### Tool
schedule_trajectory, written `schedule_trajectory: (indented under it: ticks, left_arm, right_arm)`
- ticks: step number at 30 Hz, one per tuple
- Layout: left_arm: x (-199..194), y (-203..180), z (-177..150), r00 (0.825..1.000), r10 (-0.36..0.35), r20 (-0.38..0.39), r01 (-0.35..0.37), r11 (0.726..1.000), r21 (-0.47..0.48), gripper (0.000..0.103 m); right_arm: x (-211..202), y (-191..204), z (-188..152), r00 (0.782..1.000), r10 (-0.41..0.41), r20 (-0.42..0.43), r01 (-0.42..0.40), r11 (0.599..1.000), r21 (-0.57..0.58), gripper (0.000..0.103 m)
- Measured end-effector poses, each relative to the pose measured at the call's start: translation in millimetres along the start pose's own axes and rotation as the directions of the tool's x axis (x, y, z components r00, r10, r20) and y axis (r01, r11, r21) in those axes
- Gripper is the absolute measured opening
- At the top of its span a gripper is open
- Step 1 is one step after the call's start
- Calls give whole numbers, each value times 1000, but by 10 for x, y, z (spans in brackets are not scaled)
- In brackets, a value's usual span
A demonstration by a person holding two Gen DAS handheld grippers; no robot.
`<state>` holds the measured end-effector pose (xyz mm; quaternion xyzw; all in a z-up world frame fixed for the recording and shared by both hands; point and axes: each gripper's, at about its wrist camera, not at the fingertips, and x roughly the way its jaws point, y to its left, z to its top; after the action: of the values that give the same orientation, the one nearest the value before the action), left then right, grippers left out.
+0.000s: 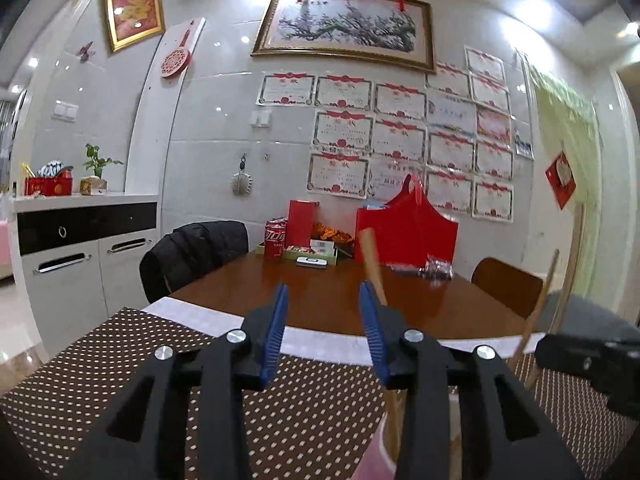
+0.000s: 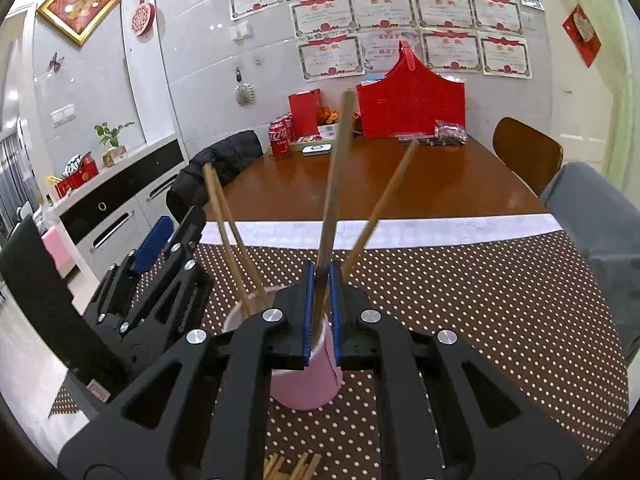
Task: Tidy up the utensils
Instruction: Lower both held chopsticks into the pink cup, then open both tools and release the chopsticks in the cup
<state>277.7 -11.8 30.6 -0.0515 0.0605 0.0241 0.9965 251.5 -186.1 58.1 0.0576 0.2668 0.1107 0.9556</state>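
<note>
On the table (image 2: 400,184), over a brown dotted mat (image 2: 460,300), a pink cup (image 2: 308,388) stands upright and holds several wooden chopsticks that lean outward: two to the left (image 2: 224,232) and one to the right (image 2: 384,204). The right tool (image 2: 320,300) has its blue pads nearly closed on a single chopstick (image 2: 336,184), gripping it low on the shaft, just above the cup's rim, with the long upper end standing up and away. The left tool (image 1: 324,320) is partly open with nothing between its pads; a chopstick (image 1: 374,268) rises just behind its right-hand pad, and whether it touches that pad I cannot tell. More chopsticks (image 2: 292,470) lie on the mat at the near edge of the right wrist view. These sticks look light, stiff and smooth, so a pinch should hold them, though a round shaft could twist or slide between ribbed pads. Taking hold nearer the middle would probably give better control of the tip than a grip at one end. The cup appears light and, with sticks leaning to its sides, could tip if nudged.
</note>
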Motion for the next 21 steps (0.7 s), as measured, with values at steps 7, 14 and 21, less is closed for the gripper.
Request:
schedule_trajectory:
  ticks: [7,14,21]
  left_arm:
    - [-264,56,-50,1000,-7,-29,8,999,42,55]
    - [-587,128,-58,999,-15,-41,18,997,68,58]
    - [-900,167,-69,998,-39,-50,44,994,101,64]
  right_arm:
    - [-76,-5,-180,998,-15,-65,14,1000,-11,18]
    - [-326,-7,-354,998,-47,-47,47,999,-3,52]
    - [-621,-19,-543,996,-75,-46,76,997,21,76]
